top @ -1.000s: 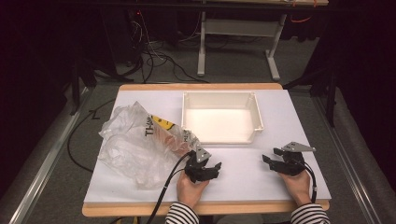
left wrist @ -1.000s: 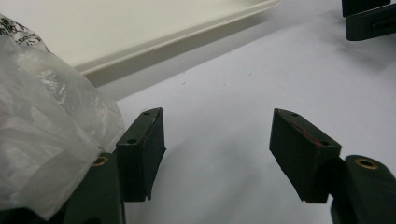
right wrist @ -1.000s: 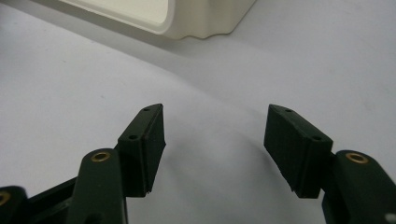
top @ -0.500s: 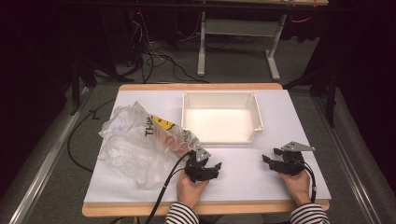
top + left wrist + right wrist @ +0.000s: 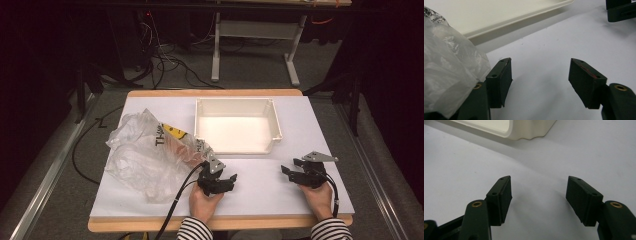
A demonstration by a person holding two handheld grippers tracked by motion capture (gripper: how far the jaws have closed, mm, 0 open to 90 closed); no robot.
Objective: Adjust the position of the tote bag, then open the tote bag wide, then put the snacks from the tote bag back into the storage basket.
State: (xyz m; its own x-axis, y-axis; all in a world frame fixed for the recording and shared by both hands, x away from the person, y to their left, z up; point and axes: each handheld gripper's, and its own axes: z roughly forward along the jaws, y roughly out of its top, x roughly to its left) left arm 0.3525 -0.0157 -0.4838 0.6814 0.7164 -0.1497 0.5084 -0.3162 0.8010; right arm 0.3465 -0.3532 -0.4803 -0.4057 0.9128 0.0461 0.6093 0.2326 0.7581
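Two hand-held grippers rest on the white bench (image 5: pixel 260 172) at what appears to be the outset of the work. The left gripper (image 5: pixel 227 181) lies just beside the crumpled clear plastic bag (image 5: pixel 150 155), its jaws spread and empty; in the left gripper view the bag (image 5: pixel 446 62) bulges against the outer side of one jaw but is not between them. The right gripper (image 5: pixel 289 169) sits well apart to the right, jaws likewise spread over bare bench surface. The bag, which holds printed packaging, lies left of the cream tray (image 5: pixel 274 120), whose interior is empty. Judged from this layout, nothing has yet been grasped or moved to the tray; the whole of the handling remains to be done.
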